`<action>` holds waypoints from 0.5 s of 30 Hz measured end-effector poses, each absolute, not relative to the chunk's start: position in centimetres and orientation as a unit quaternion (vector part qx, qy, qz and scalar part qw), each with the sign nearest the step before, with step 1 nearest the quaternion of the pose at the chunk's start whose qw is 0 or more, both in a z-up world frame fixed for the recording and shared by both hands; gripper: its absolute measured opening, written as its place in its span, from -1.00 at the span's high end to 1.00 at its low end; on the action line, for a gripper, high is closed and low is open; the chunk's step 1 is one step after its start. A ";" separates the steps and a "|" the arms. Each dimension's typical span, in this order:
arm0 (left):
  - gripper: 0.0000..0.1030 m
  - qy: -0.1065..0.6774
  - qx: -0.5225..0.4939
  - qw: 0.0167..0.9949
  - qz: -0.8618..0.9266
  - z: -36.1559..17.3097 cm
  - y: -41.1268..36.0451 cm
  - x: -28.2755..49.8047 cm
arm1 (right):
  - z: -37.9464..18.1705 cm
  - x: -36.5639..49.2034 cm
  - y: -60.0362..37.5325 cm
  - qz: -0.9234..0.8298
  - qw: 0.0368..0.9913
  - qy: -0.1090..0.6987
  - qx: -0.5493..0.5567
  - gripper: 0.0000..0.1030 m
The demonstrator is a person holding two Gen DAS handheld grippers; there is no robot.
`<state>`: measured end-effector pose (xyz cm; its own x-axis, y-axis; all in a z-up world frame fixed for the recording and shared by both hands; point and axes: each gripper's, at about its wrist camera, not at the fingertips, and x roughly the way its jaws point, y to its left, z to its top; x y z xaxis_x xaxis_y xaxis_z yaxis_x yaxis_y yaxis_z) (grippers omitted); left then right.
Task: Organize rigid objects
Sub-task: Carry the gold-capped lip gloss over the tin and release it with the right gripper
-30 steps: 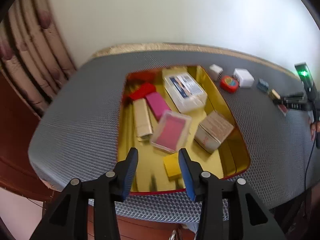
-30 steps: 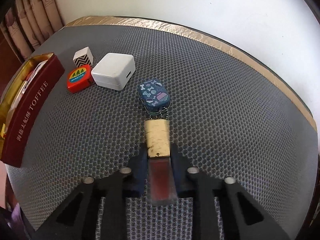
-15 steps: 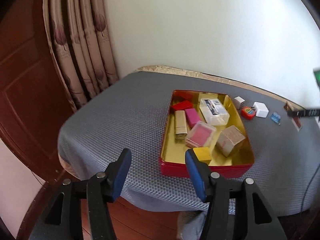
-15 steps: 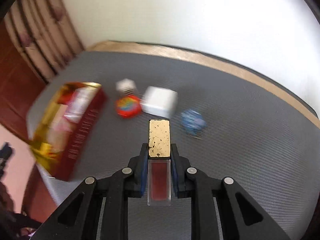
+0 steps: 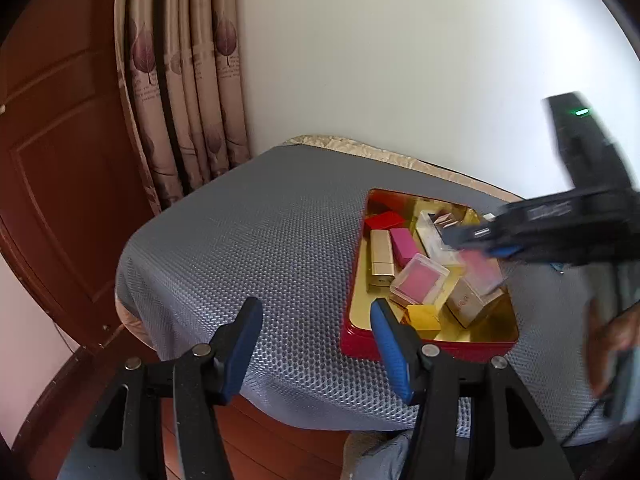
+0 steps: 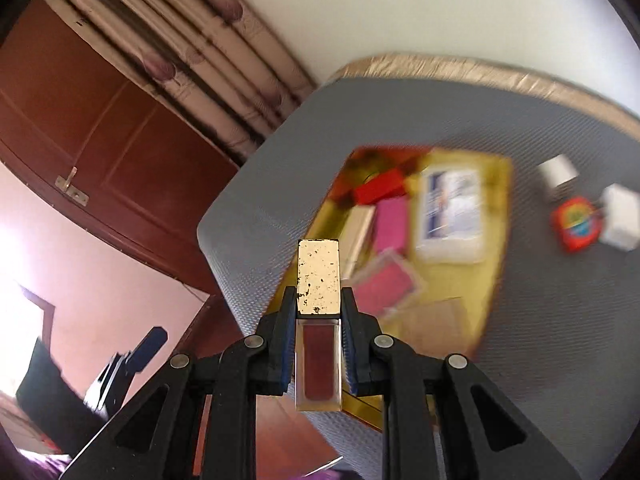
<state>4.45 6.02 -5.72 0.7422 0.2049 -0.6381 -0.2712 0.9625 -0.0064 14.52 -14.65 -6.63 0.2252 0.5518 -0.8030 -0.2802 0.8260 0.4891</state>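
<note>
My right gripper (image 6: 318,320) is shut on a lip gloss tube (image 6: 319,280) with a worn gold cap and dark red body. It holds the tube in the air over the near left corner of the red and gold tin (image 6: 496,248). In the left wrist view the right gripper (image 5: 500,240) reaches in from the right above the tin (image 5: 432,350), blurred. The tin holds a red box (image 5: 384,221), a gold case (image 5: 381,252), a pink box (image 5: 404,243), a clear case with pink inside (image 5: 418,284), a yellow block (image 5: 423,316) and a kraft box (image 5: 466,304). My left gripper (image 5: 316,344) is open and empty, near the table's front edge, left of the tin.
The grey mesh table cover (image 5: 248,248) spreads left of the tin. A small white cube (image 6: 558,172), a red round tape measure (image 6: 576,228) and a white charger (image 6: 620,216) lie right of the tin. Curtains (image 5: 188,92) and a brown door (image 5: 68,160) stand to the left.
My right gripper lifted the lip gloss off the table and carried it left over the tin. My left gripper pulled back and left, away from the tin, still open.
</note>
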 end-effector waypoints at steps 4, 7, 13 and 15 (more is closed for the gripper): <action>-0.11 0.329 -0.043 0.935 0.127 -5.6 5.9 4.4 | -9.1 14.9 -12.9 0.257 0.762 0.580 0.131 0.65; -0.12 0.321 -0.037 0.938 0.125 -5.4 5.8 4.3 | -10.6 15.2 -12.6 0.242 0.756 0.591 0.146 0.65; -0.12 0.327 -0.030 0.936 0.125 -5.6 5.5 4.6 | -12.0 15.5 -13.1 0.234 0.741 0.602 0.186 0.57; -0.12 0.329 -0.030 0.936 0.126 -5.6 5.5 4.7 | -12.4 15.5 -13.9 0.230 0.734 0.600 0.217 0.54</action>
<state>4.69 5.53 -5.61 0.7522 0.2162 -0.6225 -0.2556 0.9664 0.0268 15.47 -13.93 -12.39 0.1733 0.5983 -0.7823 -0.0764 0.8001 0.5950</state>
